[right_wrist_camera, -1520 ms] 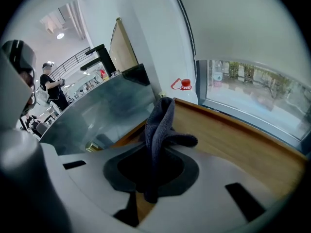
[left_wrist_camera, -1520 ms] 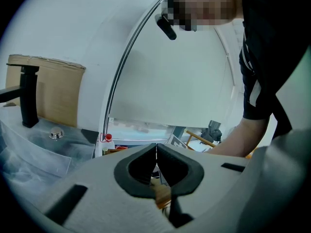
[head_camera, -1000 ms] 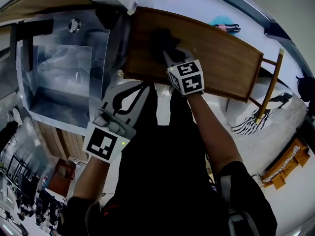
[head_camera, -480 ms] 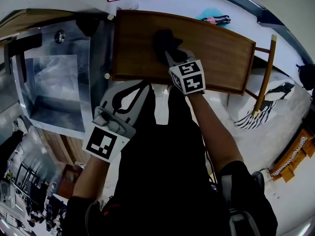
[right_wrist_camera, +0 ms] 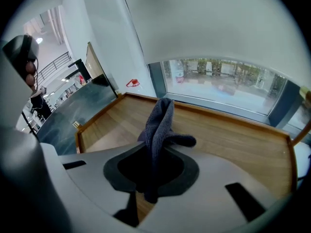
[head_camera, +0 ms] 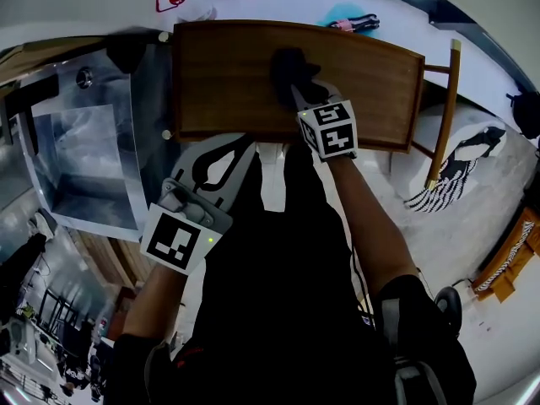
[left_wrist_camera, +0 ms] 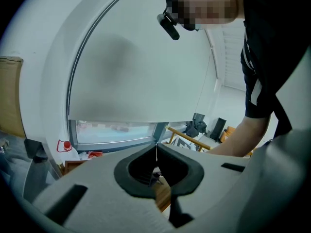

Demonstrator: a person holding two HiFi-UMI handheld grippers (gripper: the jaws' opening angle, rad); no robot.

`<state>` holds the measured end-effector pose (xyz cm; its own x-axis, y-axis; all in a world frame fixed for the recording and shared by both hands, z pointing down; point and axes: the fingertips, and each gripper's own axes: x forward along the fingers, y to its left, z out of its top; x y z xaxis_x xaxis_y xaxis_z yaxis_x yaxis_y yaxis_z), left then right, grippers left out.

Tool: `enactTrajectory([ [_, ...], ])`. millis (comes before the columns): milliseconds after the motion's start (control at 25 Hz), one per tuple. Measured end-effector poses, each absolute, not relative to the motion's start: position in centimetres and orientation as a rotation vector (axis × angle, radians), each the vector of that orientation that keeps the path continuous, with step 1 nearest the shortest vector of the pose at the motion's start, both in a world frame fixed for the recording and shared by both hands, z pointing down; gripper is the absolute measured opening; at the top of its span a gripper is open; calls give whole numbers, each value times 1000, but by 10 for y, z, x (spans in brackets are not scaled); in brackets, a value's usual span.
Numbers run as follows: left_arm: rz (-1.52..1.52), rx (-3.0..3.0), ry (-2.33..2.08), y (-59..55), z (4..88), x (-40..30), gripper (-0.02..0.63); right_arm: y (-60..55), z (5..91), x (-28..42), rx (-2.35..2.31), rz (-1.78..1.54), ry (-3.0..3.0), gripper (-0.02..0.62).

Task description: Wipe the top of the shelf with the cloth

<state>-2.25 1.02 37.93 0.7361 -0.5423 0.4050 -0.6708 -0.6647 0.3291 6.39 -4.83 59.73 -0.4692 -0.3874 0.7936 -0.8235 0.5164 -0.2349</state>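
Right gripper (right_wrist_camera: 155, 154): jaws clamped on a dark grey cloth (right_wrist_camera: 158, 120). The cloth stands up in a fold b/w them, one corner flopping fwd. Beyond it lies the shelf top (right_wrist_camera: 233, 140), a bare brown board w/ a low raised rim, and a window (right_wrist_camera: 218, 84) behind.

Head view shows the same gripper (head_camera: 295, 91) from above. The cloth (head_camera: 289, 64) is near the middle of the shelf top (head_camera: 219, 74), towards its far edge. Left gripper (head_camera: 218, 163) hangs by the shelf's near edge, off the wood. Its own view (left_wrist_camera: 156, 149) shows the jaws closed together, nothing b/w them.

Step in hand, as I read it: the wipe itself, cloth at mid-board. Next move prob. needs the cloth pressed down and swept sideways to reach both ends w/o snagging the rim.

Only the head view gives the whole shelf outline, plus a steel sink (head_camera: 84, 159) just beside its left end. Only the right gripper view shows the grip on the cloth close up.
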Motion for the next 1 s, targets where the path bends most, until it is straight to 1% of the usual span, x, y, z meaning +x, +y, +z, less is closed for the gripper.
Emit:
enactTrajectory([
  [1000, 394, 2547, -769, 2, 376, 92, 25, -41, 599, 216, 1182, 856, -1949, 44],
])
